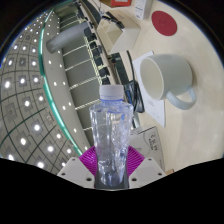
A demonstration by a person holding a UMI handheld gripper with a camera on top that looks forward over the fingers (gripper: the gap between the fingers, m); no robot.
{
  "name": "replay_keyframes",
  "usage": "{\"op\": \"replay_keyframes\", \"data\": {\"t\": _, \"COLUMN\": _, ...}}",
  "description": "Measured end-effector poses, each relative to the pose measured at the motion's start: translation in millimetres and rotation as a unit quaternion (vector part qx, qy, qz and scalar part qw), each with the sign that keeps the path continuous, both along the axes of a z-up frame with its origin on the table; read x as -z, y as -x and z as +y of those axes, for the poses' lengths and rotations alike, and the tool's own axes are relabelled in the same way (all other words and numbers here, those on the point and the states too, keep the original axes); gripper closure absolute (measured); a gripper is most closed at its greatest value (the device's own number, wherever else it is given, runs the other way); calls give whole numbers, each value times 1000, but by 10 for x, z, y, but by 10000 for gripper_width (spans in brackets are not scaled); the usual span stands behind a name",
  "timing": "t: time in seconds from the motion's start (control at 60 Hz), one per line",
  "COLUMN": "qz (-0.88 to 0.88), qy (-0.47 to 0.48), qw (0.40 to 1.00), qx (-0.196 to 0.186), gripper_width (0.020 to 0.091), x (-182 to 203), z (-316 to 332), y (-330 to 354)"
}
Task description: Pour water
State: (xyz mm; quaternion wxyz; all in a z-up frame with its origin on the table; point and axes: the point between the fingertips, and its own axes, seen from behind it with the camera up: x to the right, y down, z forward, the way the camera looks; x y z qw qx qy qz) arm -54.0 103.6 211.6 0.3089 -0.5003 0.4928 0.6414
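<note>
Bottle [112, 135] gripped, mug [170, 78] waiting on the table [205, 125].
The gripper [110, 170] is closing both pads on the clear plastic bottle's lower body; it is looking light, slippery and easily squeezed, so holding low seems wise.

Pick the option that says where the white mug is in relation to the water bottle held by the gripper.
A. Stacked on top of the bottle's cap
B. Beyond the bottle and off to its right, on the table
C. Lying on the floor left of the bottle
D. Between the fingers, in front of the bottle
B: the white mug stands on the table beyond and to the right of the bottle, which the gripper grips between its fingers.
</note>
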Motion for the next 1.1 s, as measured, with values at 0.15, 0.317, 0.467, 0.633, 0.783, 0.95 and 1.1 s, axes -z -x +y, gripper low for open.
{"op": "replay_keyframes", "data": {"t": 0.15, "qz": 106, "qy": 16, "qw": 994, "qx": -5, "gripper_width": 769, "x": 57, "z": 112, "y": -59}}
{"op": "replay_keyframes", "data": {"t": 0.317, "qz": 134, "qy": 25, "qw": 991, "qx": -15, "gripper_width": 768, "x": 96, "z": 141, "y": -52}}
{"op": "replay_keyframes", "data": {"t": 0.467, "qz": 85, "qy": 25, "qw": 995, "qx": -39, "gripper_width": 767, "x": 83, "z": 82, "y": 4}}
{"op": "replay_keyframes", "data": {"t": 0.633, "qz": -126, "qy": -30, "qw": 990, "qx": -61, "gripper_width": 767, "x": -208, "z": 57, "y": -105}}
{"op": "replay_keyframes", "data": {"t": 0.783, "qz": -375, "qy": -107, "qw": 920, "qx": -31, "gripper_width": 767, "x": -647, "z": 87, "y": -664}}
{"op": "replay_keyframes", "data": {"t": 0.95, "qz": -571, "qy": -138, "qw": 809, "qx": 13, "gripper_width": 766, "x": -908, "z": 164, "y": -1522}}
{"op": "replay_keyframes", "data": {"t": 1.1, "qz": -720, "qy": -109, "qw": 685, "qx": 25, "gripper_width": 767, "x": -566, "z": 202, "y": -2218}}
